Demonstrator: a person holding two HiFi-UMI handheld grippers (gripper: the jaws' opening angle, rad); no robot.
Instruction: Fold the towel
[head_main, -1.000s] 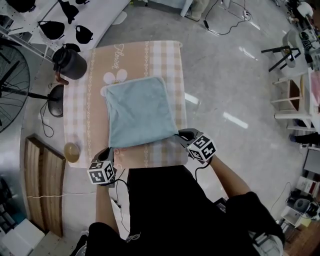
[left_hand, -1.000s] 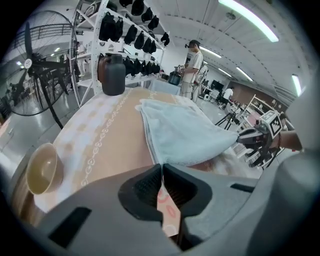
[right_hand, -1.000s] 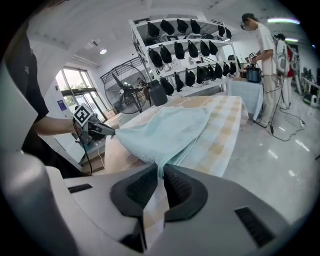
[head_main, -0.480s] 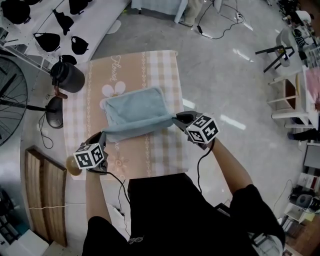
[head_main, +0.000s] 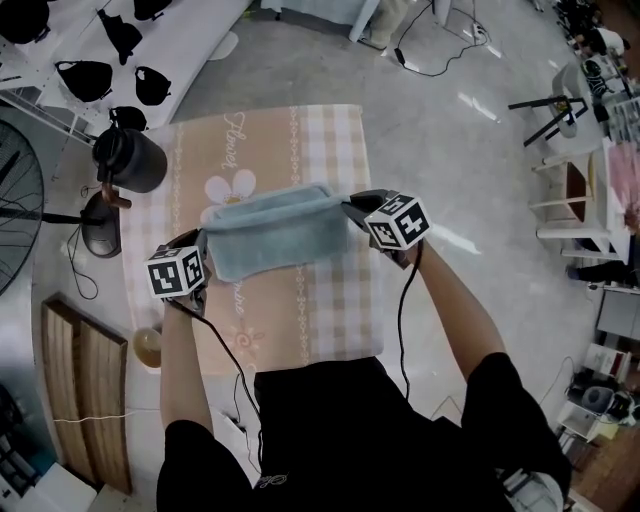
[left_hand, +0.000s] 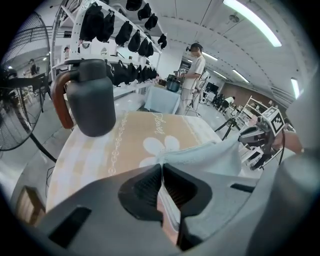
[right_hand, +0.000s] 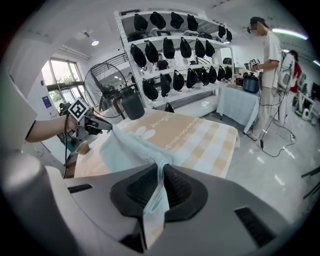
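A light blue towel (head_main: 275, 235) lies on the checked tablecloth (head_main: 320, 300), its near edge lifted and carried over the rest. My left gripper (head_main: 200, 245) is shut on the towel's left near corner, and my right gripper (head_main: 350, 210) is shut on the right near corner. In the left gripper view the towel (left_hand: 210, 156) runs from between the closed pads (left_hand: 172, 192) out to the right. In the right gripper view the towel (right_hand: 127, 145) stretches left from the closed pads (right_hand: 175, 192) towards the other gripper (right_hand: 82, 117). The edge hangs taut between both grippers.
A dark jug (head_main: 130, 158) with a brown handle stands at the table's far left corner. A small cup (head_main: 148, 345) sits at the left near edge. A fan (head_main: 15, 190), a wooden pallet (head_main: 85, 380) and a rack of black caps (right_hand: 175, 55) surround the table. A person (left_hand: 195, 75) stands beyond.
Both grippers have carried the towel's near edge up and away from me, over the towel towards its far edge. The visible towel has shrunk to a shorter band.
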